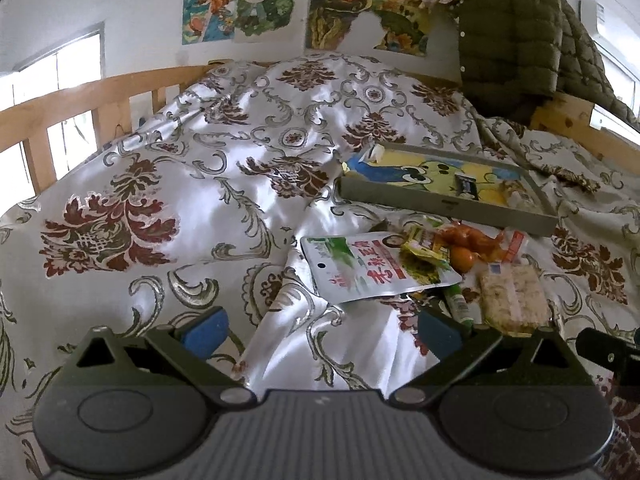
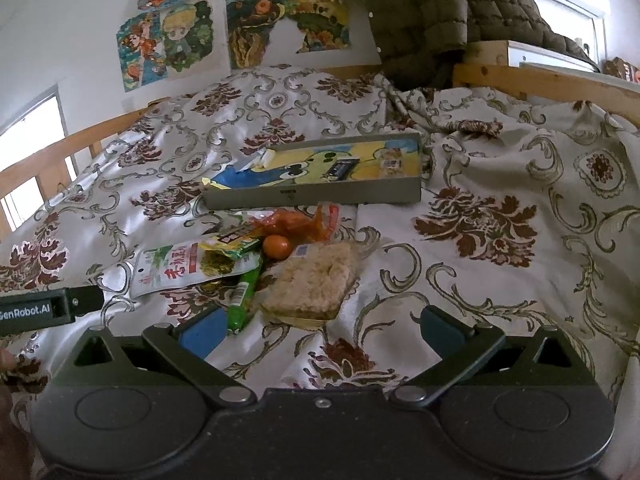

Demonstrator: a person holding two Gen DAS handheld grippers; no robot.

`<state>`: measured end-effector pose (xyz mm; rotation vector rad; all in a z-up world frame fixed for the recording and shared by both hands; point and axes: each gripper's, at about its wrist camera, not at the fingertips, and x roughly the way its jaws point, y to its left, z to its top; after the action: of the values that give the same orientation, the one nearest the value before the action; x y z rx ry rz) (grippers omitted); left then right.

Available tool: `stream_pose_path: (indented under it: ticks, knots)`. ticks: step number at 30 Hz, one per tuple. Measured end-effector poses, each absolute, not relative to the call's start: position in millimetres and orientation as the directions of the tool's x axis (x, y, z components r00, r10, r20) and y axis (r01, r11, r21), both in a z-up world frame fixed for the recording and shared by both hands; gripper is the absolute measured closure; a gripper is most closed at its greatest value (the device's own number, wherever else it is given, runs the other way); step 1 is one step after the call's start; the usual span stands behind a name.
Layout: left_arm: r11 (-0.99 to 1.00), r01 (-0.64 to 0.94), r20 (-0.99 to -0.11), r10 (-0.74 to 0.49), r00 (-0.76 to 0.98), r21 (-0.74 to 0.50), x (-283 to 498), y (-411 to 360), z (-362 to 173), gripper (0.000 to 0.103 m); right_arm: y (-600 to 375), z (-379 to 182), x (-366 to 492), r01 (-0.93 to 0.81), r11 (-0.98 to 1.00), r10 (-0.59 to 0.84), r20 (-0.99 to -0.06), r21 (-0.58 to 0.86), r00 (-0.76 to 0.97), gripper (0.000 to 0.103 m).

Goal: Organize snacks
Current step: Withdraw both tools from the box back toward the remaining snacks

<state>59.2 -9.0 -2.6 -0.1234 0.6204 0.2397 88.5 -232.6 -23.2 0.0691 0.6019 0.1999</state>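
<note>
Spreading wide, both tools (image 1: 322, 334) (image 2: 320, 330) face bare bedspread (image 2: 500, 280).

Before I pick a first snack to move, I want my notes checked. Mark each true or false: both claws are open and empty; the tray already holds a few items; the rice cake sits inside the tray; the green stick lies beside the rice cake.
1. Both claws, left claw and right claw, are open and empty. True.
2. The tray already holds a few items. True.
3. The rice cake sits inside the tray. False: it lies on the bedspread, nearer than the tray.
4. The green stick lies beside the rice cake. True.
</note>
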Motion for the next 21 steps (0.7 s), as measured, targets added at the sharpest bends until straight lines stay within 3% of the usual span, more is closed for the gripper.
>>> stream_pose_path:
  ticks: [21]
  knots:
    - [0.971,-0.239,-0.565,0.199,0.801,0.003,68,-18,-3,0.000,-242,-20,103,-0.142,0.978,0.204,-0.538,0.155,0.818,0.001]
